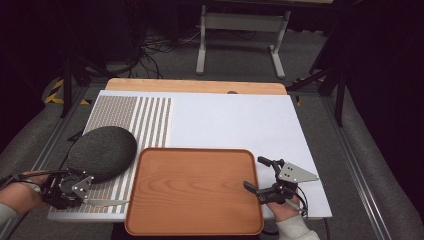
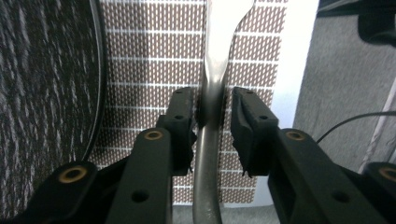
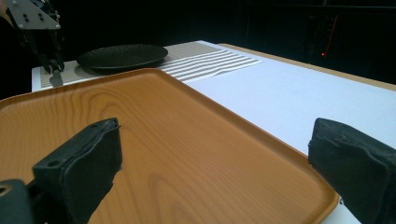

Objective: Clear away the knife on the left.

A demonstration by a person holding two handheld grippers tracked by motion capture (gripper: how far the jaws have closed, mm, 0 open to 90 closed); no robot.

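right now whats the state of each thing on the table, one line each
left hand-held gripper: shut on the metal utensil
metal utensil: held by its handle, over the patterned mat
right hand-held gripper: open, jaws astride the tray's edge
wooden tray: empty, flat
dark plate: empty, on the patterned mat

A shiny metal knife (image 2: 212, 93) sits squeezed between the two black jaws of the left gripper (image 1: 67, 189). Its blade lies flat, low over the brown-and-white patterned mat (image 1: 131, 116), pointing toward the wooden tray (image 1: 194, 187). A dark round plate (image 1: 102, 152) lies just beside it.
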